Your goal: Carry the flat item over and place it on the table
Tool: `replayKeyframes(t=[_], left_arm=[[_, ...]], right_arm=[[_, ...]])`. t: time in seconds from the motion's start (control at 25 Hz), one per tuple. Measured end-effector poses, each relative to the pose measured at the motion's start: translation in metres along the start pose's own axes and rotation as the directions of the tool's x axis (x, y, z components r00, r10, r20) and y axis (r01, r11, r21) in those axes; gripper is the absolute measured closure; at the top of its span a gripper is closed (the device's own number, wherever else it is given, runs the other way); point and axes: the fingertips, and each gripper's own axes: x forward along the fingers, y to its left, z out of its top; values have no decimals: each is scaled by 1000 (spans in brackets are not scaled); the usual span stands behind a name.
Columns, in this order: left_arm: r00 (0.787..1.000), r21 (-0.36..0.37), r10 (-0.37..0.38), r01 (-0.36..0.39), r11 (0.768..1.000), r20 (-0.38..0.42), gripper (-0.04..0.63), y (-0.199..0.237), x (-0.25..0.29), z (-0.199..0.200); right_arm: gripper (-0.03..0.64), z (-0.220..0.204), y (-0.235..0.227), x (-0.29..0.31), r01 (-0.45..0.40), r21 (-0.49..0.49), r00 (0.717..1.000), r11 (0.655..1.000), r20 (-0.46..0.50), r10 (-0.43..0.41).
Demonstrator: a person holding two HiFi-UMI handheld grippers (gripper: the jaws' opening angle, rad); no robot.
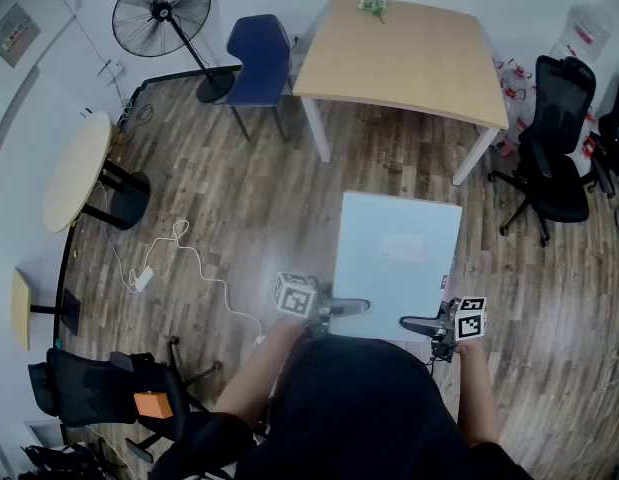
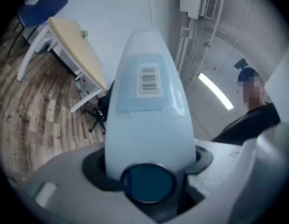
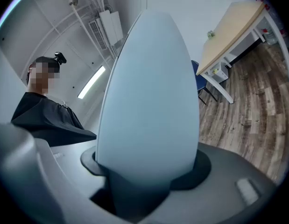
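A flat pale blue-white panel [image 1: 399, 253] hangs level above the wooden floor, in front of the person. My left gripper [image 1: 336, 309] is shut on its near left edge and my right gripper [image 1: 427, 324] on its near right edge. In the left gripper view the panel [image 2: 149, 101] shows a barcode label and runs out from between the jaws of the left gripper [image 2: 149, 167]. The right gripper view has the plain panel [image 3: 149, 97] clamped in the right gripper [image 3: 146, 171]. The light wood table [image 1: 399, 58] stands ahead, beyond the panel's far edge.
A small plant [image 1: 372, 6] sits at the table's far edge. A blue chair [image 1: 259, 58] and a floor fan [image 1: 164, 13] stand left of the table, black office chairs [image 1: 554, 138] to its right. A round table [image 1: 74, 168], a white cable [image 1: 159, 258] and another chair [image 1: 99, 388] are on the left.
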Motion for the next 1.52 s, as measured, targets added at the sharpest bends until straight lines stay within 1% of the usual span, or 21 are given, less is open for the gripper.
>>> replayKeyframes(t=[0.2, 0.4, 0.76, 0.88, 1.0, 1.12, 1.28, 1.44, 1.52], left_arm=[[1000, 5, -4, 4, 1000, 2, 261, 1, -1, 1], [1000, -32, 3, -3, 999, 3, 259, 13, -1, 3], [1000, -82, -5, 7, 997, 27, 259, 45, -2, 38], [1000, -94, -14, 15, 995, 18, 261, 65, 3, 59], [1000, -88, -22, 22, 996, -1, 261, 81, 3, 78], [999, -88, -40, 39, 995, -4, 261, 98, 1, 106], [998, -104, -55, 55, 993, 1, 261, 135, -6, 152], [998, -141, -55, 55, 988, 0, 261, 165, -20, 211], [998, -161, -70, 68, 985, -2, 261, 178, -31, 240]], right_arm=[[301, 3, -1, 1, -4, -7, 1000, 1000, 8, 4], [293, 6, -8, 1, -4, 47, 1000, 999, 10, 3], [296, 42, -40, 10, 3, 102, 1000, 995, 5, -3], [298, 63, -60, 9, 12, 119, 1000, 993, 13, -13], [298, 79, -76, 14, 23, 109, 999, 994, 37, -27], [298, 104, -95, 22, 40, 105, 998, 994, 43, -44], [298, 152, -123, 35, 60, 136, 997, 989, 30, -65], [298, 207, -150, 59, 74, 167, 996, 983, 28, -80], [296, 233, -165, 75, 78, 180, 996, 981, 32, -85]])
